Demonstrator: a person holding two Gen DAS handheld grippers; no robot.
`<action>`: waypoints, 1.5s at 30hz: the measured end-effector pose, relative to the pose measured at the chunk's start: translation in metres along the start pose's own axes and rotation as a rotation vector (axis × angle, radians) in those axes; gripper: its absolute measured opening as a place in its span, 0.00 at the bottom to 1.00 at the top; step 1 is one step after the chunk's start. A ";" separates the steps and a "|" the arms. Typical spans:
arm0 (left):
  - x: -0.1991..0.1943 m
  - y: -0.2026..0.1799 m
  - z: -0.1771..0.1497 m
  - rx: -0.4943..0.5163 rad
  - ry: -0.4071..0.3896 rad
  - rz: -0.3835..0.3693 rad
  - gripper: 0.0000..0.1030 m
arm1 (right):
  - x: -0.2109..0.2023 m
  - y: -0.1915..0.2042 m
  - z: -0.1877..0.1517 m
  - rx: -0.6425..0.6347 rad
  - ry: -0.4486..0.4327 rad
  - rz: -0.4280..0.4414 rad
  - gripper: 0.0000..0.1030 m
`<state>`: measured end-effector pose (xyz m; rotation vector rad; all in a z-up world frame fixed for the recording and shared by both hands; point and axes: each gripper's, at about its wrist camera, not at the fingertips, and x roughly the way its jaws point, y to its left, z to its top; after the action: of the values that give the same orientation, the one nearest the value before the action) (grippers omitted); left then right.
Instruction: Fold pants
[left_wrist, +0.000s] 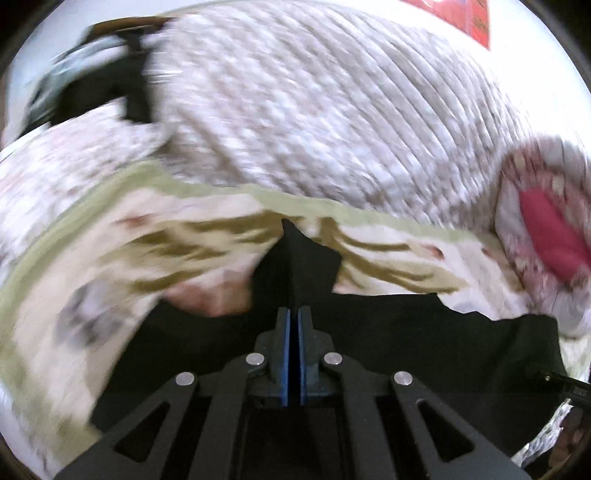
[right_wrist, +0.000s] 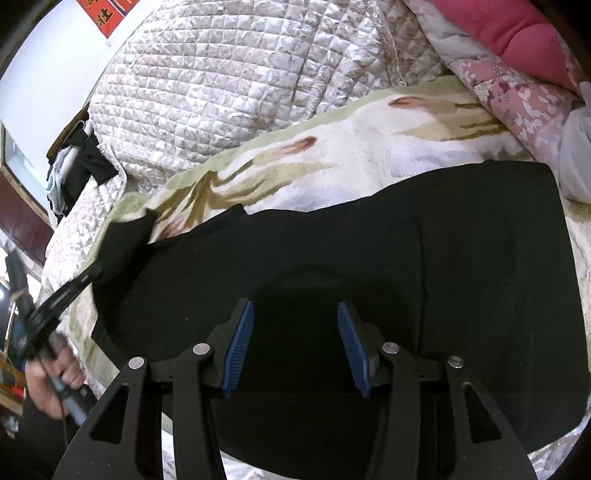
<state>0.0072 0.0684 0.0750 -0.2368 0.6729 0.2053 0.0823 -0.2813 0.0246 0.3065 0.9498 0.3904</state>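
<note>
One pair of black pants (right_wrist: 406, 277), two blankets, two tongs, one hand (right_wrist: 55, 373).

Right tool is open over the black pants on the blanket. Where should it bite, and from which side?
Probably the pants' far straight edge near the right corner. The cloth lies flat there on the blanket, so come from above with the right tool, one finger slipped under the edge. The left tool seems shut on the other corner.
</note>
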 end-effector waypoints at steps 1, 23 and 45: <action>-0.008 0.013 -0.008 -0.028 -0.003 0.023 0.05 | 0.000 0.000 -0.001 -0.002 0.000 -0.004 0.47; 0.033 0.110 -0.044 -0.432 0.132 -0.037 0.34 | -0.032 0.008 -0.035 0.003 -0.061 0.003 0.47; 0.036 0.107 -0.042 -0.418 0.157 -0.022 0.08 | -0.092 -0.042 -0.075 0.364 -0.222 -0.135 0.47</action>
<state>-0.0182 0.1630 0.0038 -0.6660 0.7789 0.3084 -0.0200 -0.3541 0.0320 0.6009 0.8140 0.0539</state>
